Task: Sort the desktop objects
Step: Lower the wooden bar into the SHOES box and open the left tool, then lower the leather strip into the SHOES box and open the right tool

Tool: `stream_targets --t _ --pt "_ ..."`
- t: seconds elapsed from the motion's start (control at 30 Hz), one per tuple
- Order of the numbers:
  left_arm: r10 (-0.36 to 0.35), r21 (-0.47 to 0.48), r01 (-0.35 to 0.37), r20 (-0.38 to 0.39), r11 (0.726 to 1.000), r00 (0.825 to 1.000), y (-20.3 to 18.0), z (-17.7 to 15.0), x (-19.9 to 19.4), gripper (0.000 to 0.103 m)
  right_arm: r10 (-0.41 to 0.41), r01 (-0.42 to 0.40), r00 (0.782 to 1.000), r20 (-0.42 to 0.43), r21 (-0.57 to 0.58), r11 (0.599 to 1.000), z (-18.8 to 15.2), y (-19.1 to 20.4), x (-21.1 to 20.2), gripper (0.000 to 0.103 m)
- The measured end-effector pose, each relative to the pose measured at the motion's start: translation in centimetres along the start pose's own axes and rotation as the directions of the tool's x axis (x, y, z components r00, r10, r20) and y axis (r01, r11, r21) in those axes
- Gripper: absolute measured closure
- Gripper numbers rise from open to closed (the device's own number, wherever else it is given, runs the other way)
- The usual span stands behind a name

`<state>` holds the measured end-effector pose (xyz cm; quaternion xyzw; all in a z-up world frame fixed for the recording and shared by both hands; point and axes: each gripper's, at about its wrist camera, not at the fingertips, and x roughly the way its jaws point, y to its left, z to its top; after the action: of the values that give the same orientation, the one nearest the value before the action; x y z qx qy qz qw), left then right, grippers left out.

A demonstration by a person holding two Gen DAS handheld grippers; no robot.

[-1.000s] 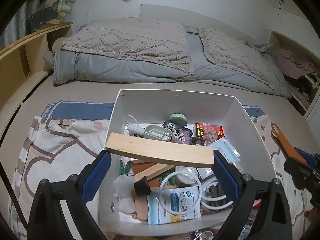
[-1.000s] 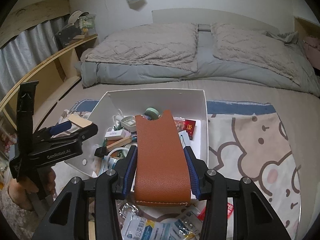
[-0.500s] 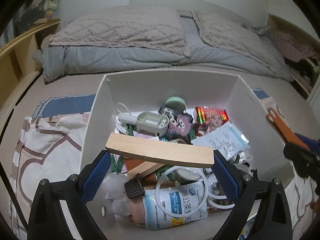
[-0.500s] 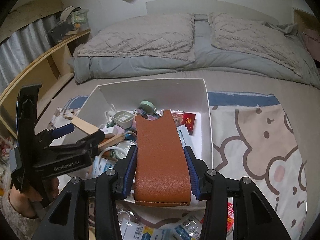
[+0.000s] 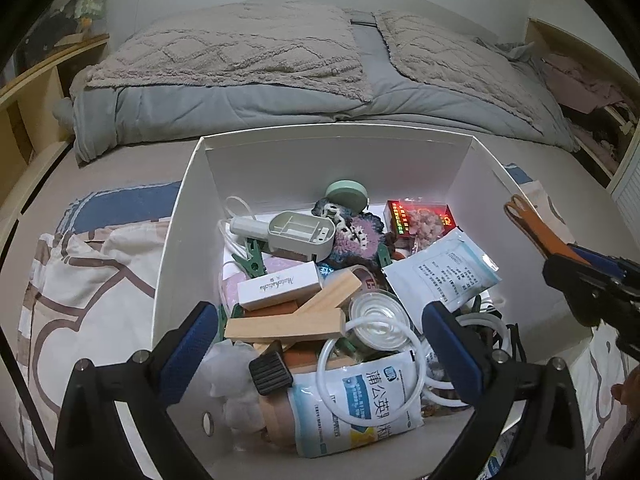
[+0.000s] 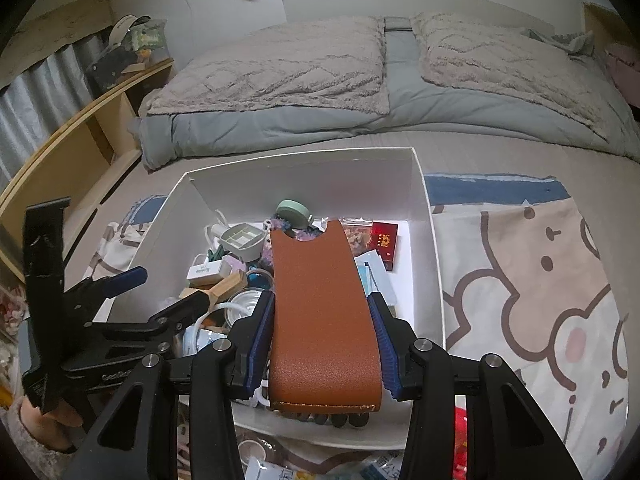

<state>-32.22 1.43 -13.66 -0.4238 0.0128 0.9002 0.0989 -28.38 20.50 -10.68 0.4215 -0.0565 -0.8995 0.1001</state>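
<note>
Risk first: your right claw (image 6: 322,346) was clamped on the brown leather sleeve (image 6: 320,312) by its side edges only, near the stitched end, so most of the sleeve stuck out forward over the white box (image 6: 430,240). A soft flat piece pinched that way could bow or slide out if you tilted or swung it, and it might then land across the heap instead of settling flat. The box was already crowded; a drop onto the sloping pile could let the sleeve slip toward the near wall or ride up on the white tubing (image 5: 370,376). Your left claw (image 5: 316,352) stood apart with nothing between its pads, low over the near part of the box, and the wooden slat (image 5: 286,326) lay loose on the pile between and just beyond them, resting against a second wooden block (image 5: 334,290) and beside the small white carton (image 5: 278,284). That slat sat tilted on uneven things, so it could shift if you brushed it while lifting out. In the right view the left claw was just beside the sleeve's left edge; crossing paths could knock it. The box sat on the patterned cloth (image 6: 540,280), not a tabletop.
</note>
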Motion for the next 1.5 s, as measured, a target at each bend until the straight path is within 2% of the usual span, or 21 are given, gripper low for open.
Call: stream_targets --t 0.53,0.67,1.03,1.07,1.13,1.17,1.5 --pt "-0.040 0.015 0.039 0.040 0.999 0.998 0.6 -0.1 -1.5 0.000 0.026 -0.021 0.999 -0.047 0.103 0.994 -0.5 -1.0 2.8 0.056" --pt "-0.043 0.015 0.042 0.041 0.999 0.998 0.7 -0.1 -1.5 0.000 -0.013 0.017 0.999 -0.053 0.082 0.997 -0.5 -0.5 3.2 0.056" --pt "-0.045 -0.016 0.045 0.026 0.999 0.999 1.6 -0.2 -1.4 0.000 -0.055 0.060 0.996 -0.075 0.070 0.996 -0.7 -0.6 4.0 0.056" --pt "-0.046 -0.022 0.047 0.025 0.999 0.999 1.7 -0.2 -1.4 0.000 -0.075 0.079 0.995 -0.071 0.052 0.996 -0.7 -0.4 4.0 0.054" --pt "-0.048 -0.034 0.048 0.023 0.998 0.999 2.0 -0.2 -1.3 0.000 -0.099 0.102 0.993 -0.067 0.027 0.994 -0.8 -0.3 4.0 0.034" --pt "-0.047 -0.039 0.048 0.023 0.998 0.999 2.0 -0.2 -1.3 0.001 -0.104 0.105 0.992 -0.066 0.019 0.994 -0.8 -0.2 4.0 0.032" --pt "-0.044 -0.030 0.045 0.024 0.999 0.999 2.2 -0.3 -1.4 0.001 -0.099 0.099 0.992 -0.081 0.007 0.995 -0.8 0.0 4.0 0.032"
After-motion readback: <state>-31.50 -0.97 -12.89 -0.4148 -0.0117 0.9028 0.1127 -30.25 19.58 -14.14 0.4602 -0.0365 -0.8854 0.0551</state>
